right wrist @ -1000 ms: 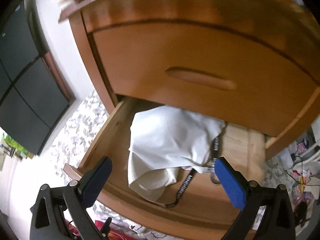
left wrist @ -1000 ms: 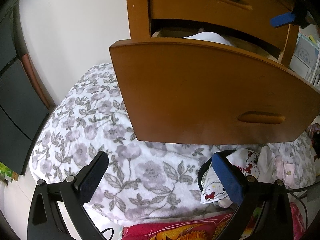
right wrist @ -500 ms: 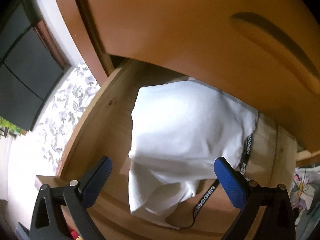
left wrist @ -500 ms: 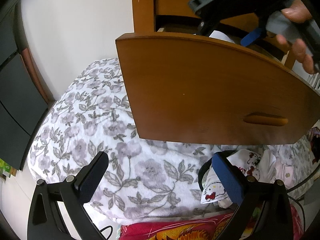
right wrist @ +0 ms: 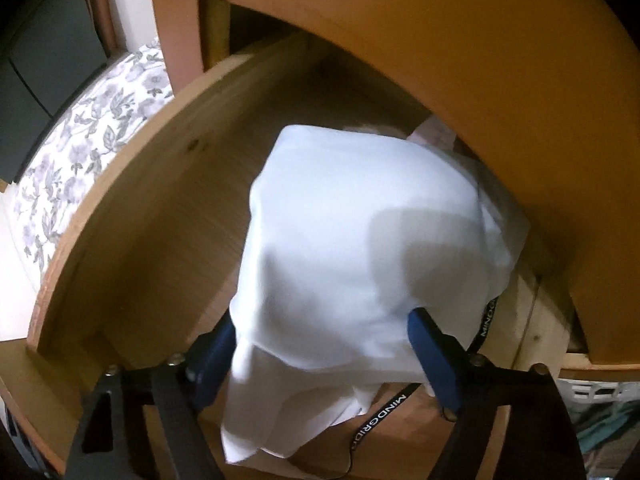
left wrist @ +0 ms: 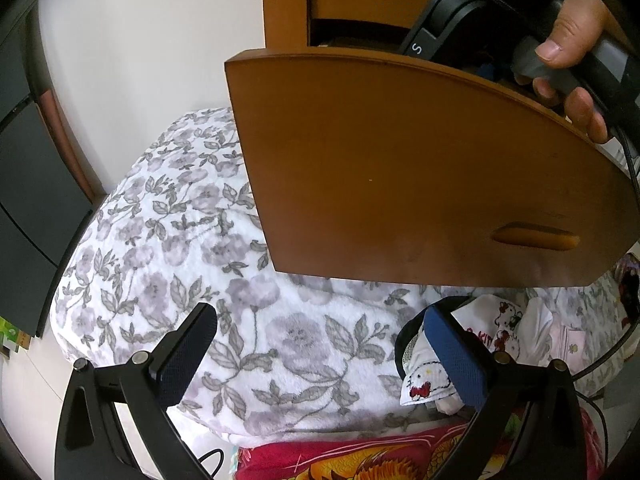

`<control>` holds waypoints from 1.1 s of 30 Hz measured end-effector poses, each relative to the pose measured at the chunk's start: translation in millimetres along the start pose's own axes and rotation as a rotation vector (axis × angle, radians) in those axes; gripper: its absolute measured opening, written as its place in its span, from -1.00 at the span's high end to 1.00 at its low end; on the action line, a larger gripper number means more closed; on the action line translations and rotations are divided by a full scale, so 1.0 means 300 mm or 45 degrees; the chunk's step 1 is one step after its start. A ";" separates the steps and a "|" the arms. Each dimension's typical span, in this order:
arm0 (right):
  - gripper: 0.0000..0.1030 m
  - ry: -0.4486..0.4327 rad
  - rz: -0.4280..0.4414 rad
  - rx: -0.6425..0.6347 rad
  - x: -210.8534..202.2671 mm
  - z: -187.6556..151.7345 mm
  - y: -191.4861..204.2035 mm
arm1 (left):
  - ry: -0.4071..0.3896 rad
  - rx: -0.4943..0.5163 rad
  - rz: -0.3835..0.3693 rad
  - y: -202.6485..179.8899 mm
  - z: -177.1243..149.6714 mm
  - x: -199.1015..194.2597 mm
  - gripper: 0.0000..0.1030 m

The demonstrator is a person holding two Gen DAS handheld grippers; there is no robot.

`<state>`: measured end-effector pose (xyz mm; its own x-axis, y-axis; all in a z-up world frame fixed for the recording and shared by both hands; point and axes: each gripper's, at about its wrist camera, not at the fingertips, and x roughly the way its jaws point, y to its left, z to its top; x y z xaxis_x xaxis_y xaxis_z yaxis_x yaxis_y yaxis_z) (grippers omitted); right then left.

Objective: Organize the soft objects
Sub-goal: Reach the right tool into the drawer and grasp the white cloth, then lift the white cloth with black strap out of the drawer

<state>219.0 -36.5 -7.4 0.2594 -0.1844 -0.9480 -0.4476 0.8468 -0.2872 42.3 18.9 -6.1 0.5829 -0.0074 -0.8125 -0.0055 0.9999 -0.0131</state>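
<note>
Only the right wrist view looks inside the open wooden drawer [right wrist: 132,208], where a white cloth [right wrist: 360,248] lies heaped over a black printed strap [right wrist: 380,416]. The left wrist view instead takes in the floral blanket [left wrist: 192,248], cartoon-print fabric [left wrist: 428,376] at near right, a red patterned cloth [left wrist: 360,460] at the near edge, the drawer front [left wrist: 420,168] and, beyond it, a hand [left wrist: 572,44] gripping the other tool. A white wall and dark cabinet panels stand at far left. The left gripper [left wrist: 320,356] hangs wide open over the blanket, holding nothing. The right gripper [right wrist: 320,354], its jaws just closing, has both pads pressed against the cloth's sides.
</note>
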 end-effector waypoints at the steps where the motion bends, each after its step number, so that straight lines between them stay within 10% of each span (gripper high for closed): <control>1: -0.47 -0.002 0.014 0.014 -0.002 -0.004 -0.005 | -0.001 -0.001 0.000 0.000 0.000 0.000 -1.00; 11: 0.66 -0.049 0.143 0.115 -0.040 -0.074 -0.093 | 0.006 0.001 0.000 -0.001 0.000 0.004 -1.00; 33: 0.86 -0.318 0.231 0.391 -0.273 -0.436 -0.337 | 0.022 0.035 0.042 -0.018 -0.004 0.009 -1.00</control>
<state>131.0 -172.4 81.4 0.4161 0.0756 -0.9062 -0.2393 0.9705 -0.0290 42.9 13.4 -9.0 0.5687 0.0253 -0.8221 -0.0019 0.9996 0.0294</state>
